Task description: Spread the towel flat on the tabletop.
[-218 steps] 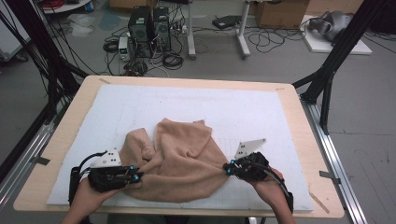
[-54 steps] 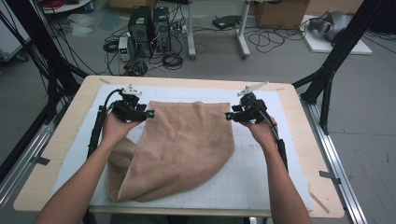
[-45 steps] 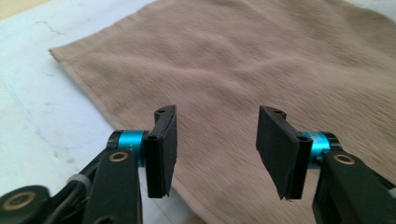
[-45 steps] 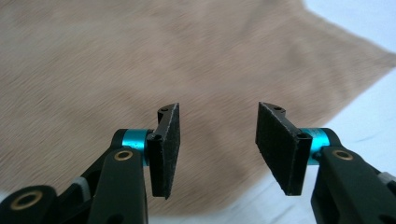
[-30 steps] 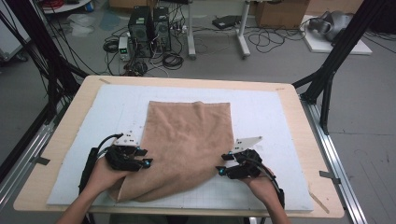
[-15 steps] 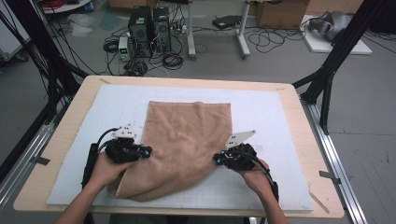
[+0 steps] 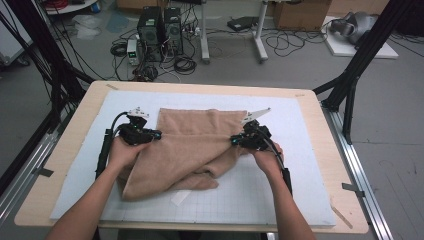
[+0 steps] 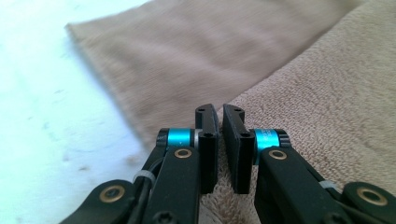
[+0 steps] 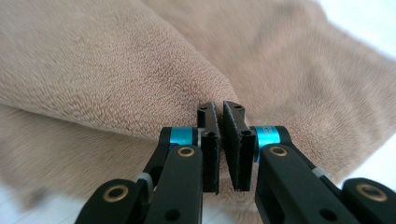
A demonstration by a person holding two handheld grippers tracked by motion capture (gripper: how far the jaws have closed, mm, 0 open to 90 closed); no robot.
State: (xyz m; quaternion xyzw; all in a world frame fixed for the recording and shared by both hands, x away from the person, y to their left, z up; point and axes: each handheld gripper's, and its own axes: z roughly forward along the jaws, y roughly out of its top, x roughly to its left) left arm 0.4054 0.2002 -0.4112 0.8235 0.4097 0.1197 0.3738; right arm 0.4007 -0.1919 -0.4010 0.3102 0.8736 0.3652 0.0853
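Towel (image 7: 192, 147): a tan towel lies on the white mat (image 7: 300, 185) that covers the worktop (image 7: 330, 145), roughly at the middle and a little toward the left edge. Its far part lies flat, with a straight far edge parallel to the worktop's far edge. Its near part is lifted and folded up over the flat part, with loose folds sagging toward the near edge.

Left gripper (image 7: 156, 135): it sits at the towel's left edge, about halfway between the worktop's near and far edges. The left gripper view shows the left gripper (image 8: 220, 140) with its jaws drawn close together, a narrow gap between them, pinching a raised fold of towel (image 8: 327, 107). The flat lower layer and the white mat (image 8: 42, 116) lie beyond.

Right gripper (image 7: 235, 141): it sits at the towel's right edge, level with the left one and well apart from it. The right gripper view shows the right gripper (image 9: 221, 140) with its jaws nearly together, nipping the edge of a thick fold of towel (image 9: 116, 79) that bulges just past them.

Hands: the left hand (image 7: 122, 150) and right hand (image 7: 265, 157) each grasp a gripper body, and the forearms come in from the near edge.

Cables: a black cable (image 7: 105, 150) trails from the left gripper along the forearm.

Beyond the worktop: a computer tower (image 7: 160, 25) and tangled cables (image 7: 185, 62) lie on the floor past the far edge.
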